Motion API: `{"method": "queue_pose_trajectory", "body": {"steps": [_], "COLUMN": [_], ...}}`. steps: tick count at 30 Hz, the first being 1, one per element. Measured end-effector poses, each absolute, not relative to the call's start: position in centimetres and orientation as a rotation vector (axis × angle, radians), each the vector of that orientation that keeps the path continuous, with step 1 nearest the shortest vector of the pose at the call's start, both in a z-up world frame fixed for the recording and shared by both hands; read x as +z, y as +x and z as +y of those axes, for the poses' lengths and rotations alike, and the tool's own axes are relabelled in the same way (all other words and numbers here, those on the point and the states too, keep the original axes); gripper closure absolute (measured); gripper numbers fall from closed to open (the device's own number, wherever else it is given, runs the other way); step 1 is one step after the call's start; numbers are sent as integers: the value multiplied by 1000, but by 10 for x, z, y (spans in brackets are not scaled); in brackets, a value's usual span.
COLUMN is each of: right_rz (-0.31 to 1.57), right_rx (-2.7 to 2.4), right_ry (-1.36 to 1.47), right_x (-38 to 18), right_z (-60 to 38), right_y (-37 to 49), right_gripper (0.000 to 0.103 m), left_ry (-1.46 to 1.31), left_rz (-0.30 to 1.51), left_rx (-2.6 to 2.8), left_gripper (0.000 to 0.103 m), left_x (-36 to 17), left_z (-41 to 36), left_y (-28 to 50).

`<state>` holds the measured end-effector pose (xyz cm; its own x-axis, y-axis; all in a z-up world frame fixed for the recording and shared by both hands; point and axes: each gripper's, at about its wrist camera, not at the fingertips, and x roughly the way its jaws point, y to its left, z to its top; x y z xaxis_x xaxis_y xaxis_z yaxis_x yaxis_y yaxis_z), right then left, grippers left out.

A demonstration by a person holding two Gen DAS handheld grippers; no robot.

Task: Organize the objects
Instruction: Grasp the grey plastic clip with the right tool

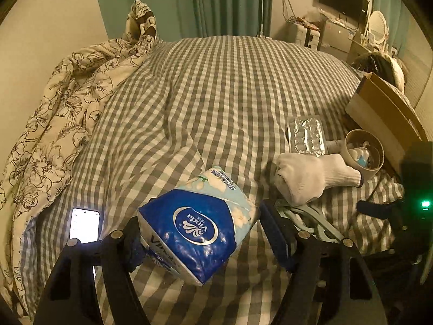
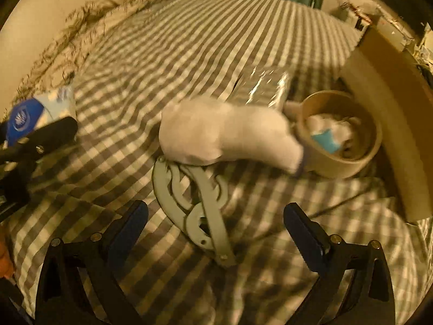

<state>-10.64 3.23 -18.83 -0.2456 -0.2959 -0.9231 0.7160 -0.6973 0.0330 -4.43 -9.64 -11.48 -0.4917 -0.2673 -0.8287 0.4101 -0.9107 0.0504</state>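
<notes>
**Tissue pack held above the checked bed**

Black linkages and blue-padded fingers (image 1: 276, 241) of the left gripper (image 1: 200, 241) framed the bottom of the left wrist view; between them sat a blue and white Vinda tissue pack (image 1: 197, 227), tilted, with the left pad pressed into its side; the right pad stood just beside its other end, and contact there could not be made out; the pack looked lifted off the grey-checked bed (image 1: 211, 89); a lit phone (image 1: 84, 227) lay on the bed near its left edge, beside a floral quilt (image 1: 62, 103) bunched along that edge.

In the blurred right wrist view the right gripper (image 2: 216, 233) stood with its fingers (image 2: 128, 230) spread wide and nothing between them; just ahead of them a pale green folding frame (image 2: 194, 205) lay flat on the bed; a white sock (image 2: 216, 132) rested on the frame's far end; beyond the sock lay a silver foil packet (image 2: 265, 89); touching the sock's cuff was a round beige cup (image 2: 341, 132) holding small items, one with a blue patch; a brown cardboard box (image 2: 389, 124) leaned along the right edge of the bed, just beside the cup; the tissue pack appeared at the far left of that view.
</notes>
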Motion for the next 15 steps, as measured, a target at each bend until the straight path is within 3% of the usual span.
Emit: {"method": "queue_pose_trajectory", "body": {"steps": [9, 13, 15], "right_rz": [577, 530, 548], "right_rx": [-1896, -1868, -1891], "right_ry": [1461, 1455, 1429], "right_x": [-223, -222, -219], "right_z": [7, 8, 7], "right_y": [-110, -108, -103], "right_gripper": [18, 38, 39], "left_ry": [1331, 1326, 1305], "left_rz": [226, 223, 226], "left_rx": [-2405, -2417, -2434], "left_gripper": [27, 27, 27], "left_x": [-126, -122, -116], "left_z": [-97, -95, -93], "left_y": [-48, -46, -43]}}
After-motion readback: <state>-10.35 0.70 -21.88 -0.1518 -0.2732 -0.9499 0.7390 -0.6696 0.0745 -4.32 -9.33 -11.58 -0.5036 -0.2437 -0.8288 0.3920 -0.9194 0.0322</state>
